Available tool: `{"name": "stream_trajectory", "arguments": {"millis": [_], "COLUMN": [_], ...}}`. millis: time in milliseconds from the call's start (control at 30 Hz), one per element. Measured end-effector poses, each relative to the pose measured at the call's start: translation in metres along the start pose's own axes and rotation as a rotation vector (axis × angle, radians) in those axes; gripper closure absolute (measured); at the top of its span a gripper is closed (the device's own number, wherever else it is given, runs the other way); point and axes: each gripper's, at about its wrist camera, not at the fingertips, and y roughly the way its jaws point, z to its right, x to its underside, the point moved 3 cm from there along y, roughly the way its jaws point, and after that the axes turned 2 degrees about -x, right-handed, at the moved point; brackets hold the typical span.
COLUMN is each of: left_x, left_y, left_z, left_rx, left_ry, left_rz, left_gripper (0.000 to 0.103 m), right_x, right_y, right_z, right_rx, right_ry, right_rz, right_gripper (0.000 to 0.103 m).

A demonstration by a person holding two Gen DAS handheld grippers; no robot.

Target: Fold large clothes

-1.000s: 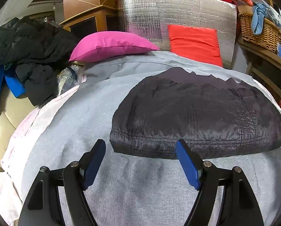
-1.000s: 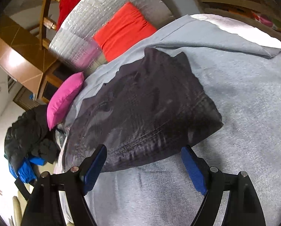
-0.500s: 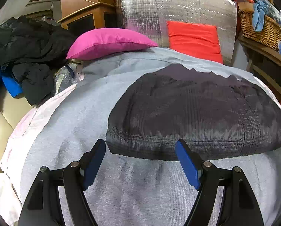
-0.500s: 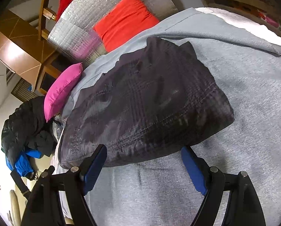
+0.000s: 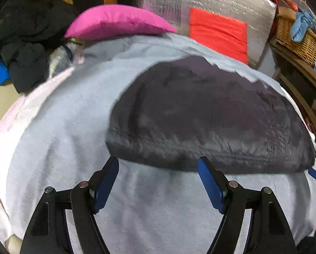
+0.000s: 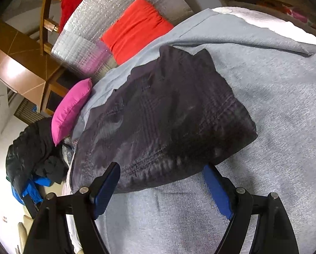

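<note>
A dark quilted garment [image 5: 200, 116] lies folded into a flat block on a grey sheet [image 5: 73, 148] spread over the bed. My left gripper [image 5: 159, 163] is open, its blue pads just short of the garment's near hem, with only sheet between them. In the right wrist view the same garment [image 6: 168, 118] runs away to the upper left. My right gripper [image 6: 162, 169] stands open at its near edge, the hem reaching between the fingertips without being pinched. The tip of the right gripper shows at the far right edge of the left wrist view.
A pink pillow [image 5: 115, 21] and an orange-red cushion [image 5: 218, 33] rest at the head of the bed against a silver foil panel [image 5: 200, 2]. Dark and blue clothes [image 5: 26, 42] are heaped at the left. A wicker basket [image 5: 297, 38] sits on a wooden shelf at the right.
Both cameras have edged closer to the garment, so it looms larger. The left view has tipped downward slightly. The garment itself has not moved.
</note>
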Motion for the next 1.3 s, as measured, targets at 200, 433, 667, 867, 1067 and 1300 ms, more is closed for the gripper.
{"name": "stream_trajectory", "arguments": {"millis": [200, 433, 667, 867, 1067, 1300], "left_x": [0.003, 0.006, 0.005, 0.005, 0.007, 0.015], "left_y": [0.006, 0.016, 0.024, 0.035, 0.063, 0.079], "left_z": [-0.022, -0.01, -0.017, -0.024, -0.018, -0.019], "left_rx": [0.158, 0.105, 0.228, 0.406, 0.523, 0.593], "left_ry": [-0.162, -0.087, -0.189, -0.366, -0.545, -0.732], "left_rz": [-0.051, -0.124, -0.152, -0.179, -0.267, -0.307], "left_gripper": [0.017, 0.017, 0.017, 0.017, 0.017, 0.017], "right_x": [0.0, 0.003, 0.003, 0.007, 0.009, 0.007], "right_y": [0.005, 0.009, 0.011, 0.02, 0.027, 0.031], "right_z": [0.012, 0.006, 0.01, 0.017, 0.023, 0.031], "right_rx": [-0.032, -0.012, -0.028, -0.08, -0.149, -0.171], "right_ry": [0.075, 0.04, 0.07, 0.126, 0.21, 0.292], "right_rz": [-0.03, -0.031, -0.039, -0.086, -0.111, -0.081], "right_gripper": [0.019, 0.019, 0.019, 0.019, 0.019, 0.019]}}
